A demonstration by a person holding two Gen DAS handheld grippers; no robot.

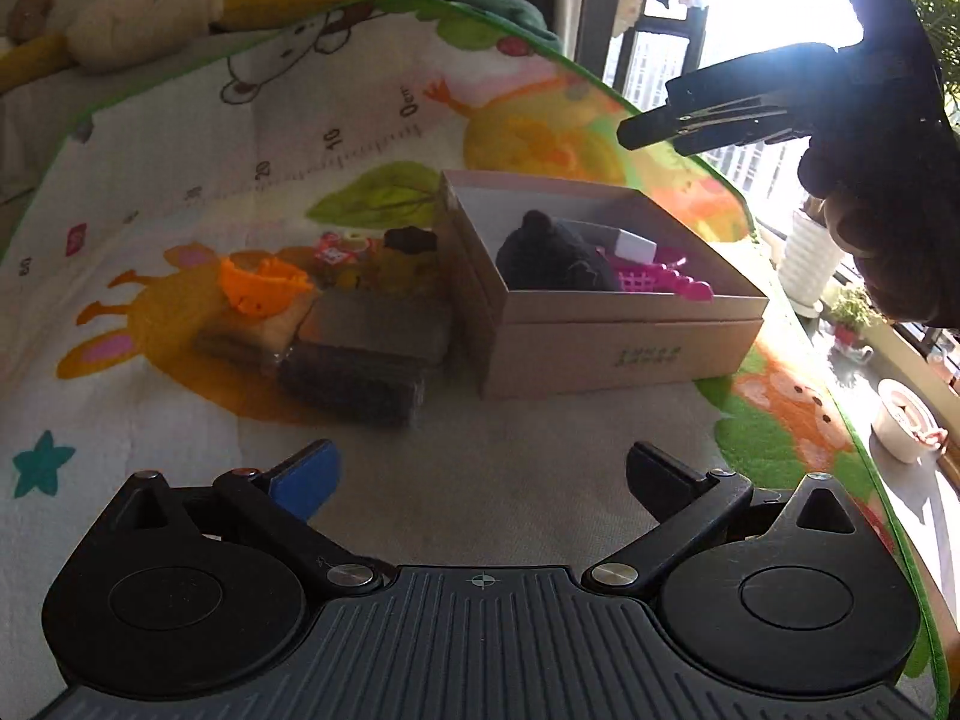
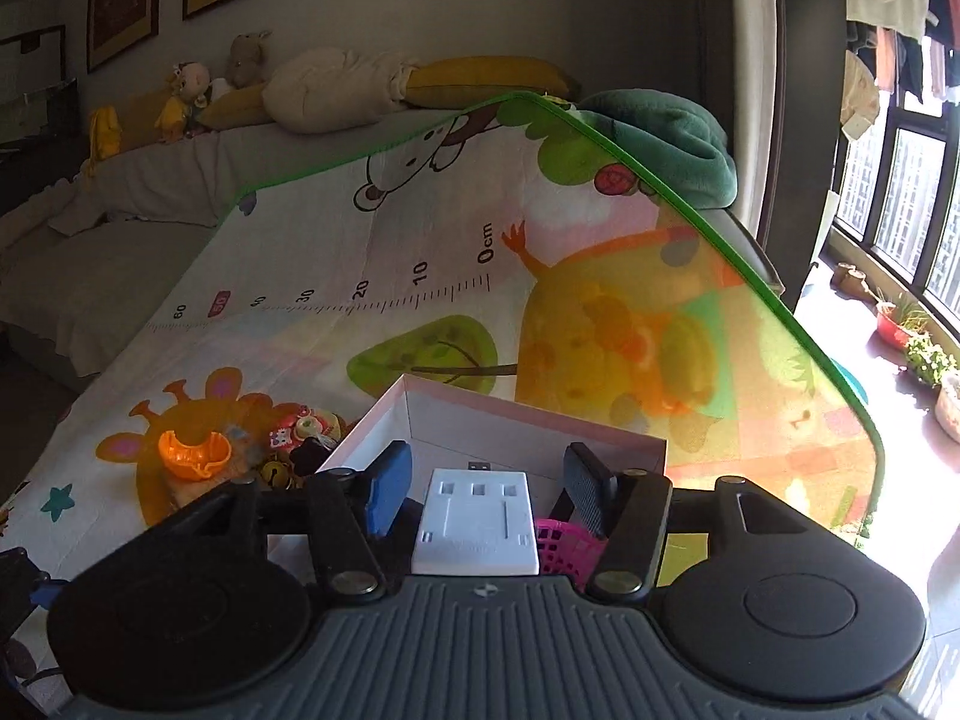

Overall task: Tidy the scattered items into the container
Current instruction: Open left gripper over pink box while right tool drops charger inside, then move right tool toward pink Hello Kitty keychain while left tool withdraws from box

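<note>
the cardboard box (image 1: 624, 324) sits on the play mat (image 1: 180, 138) and already holds a dark soft toy (image 1: 555, 255), a pink plastic basket (image 1: 651, 282) and a white flat device (image 2: 477, 525). the right gripper (image 2: 486, 483) hangs over the box with its jaws partly apart; the white device lies between them, clear of both pads, so i judge that drop done. the left gripper (image 1: 480, 468) hovers low over bare mat in front of the box, jaws spread wide and empty. just left of the box a pile waits: an orange plastic piece (image 1: 264, 285), small colourful toys (image 1: 342, 252), a dark flat packet (image 1: 360, 372). the step in hand looks like the left gripper's reach for that pile. next it needs to swing left, settle its pads either side of one item, and close.
</note>
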